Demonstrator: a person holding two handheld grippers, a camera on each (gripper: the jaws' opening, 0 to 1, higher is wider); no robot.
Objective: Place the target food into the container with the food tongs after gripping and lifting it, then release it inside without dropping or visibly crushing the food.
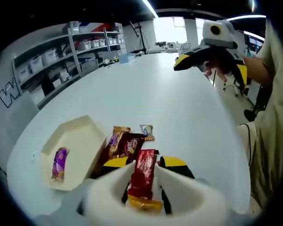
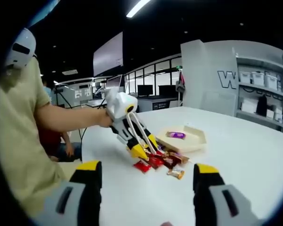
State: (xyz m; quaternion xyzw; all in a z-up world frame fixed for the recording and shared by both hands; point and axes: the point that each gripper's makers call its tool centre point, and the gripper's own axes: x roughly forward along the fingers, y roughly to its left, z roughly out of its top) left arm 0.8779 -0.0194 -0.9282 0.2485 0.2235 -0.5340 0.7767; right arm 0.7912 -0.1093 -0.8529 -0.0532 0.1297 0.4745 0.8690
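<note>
Gripping step: my white plastic food tongs, worked by my left gripper, close narrowly around the red foil-wrapped snack bar; next, lift toward the cream hexagonal container left of them.

One snack packet lies in the container; the other packets cluster on the table beside it.
</note>
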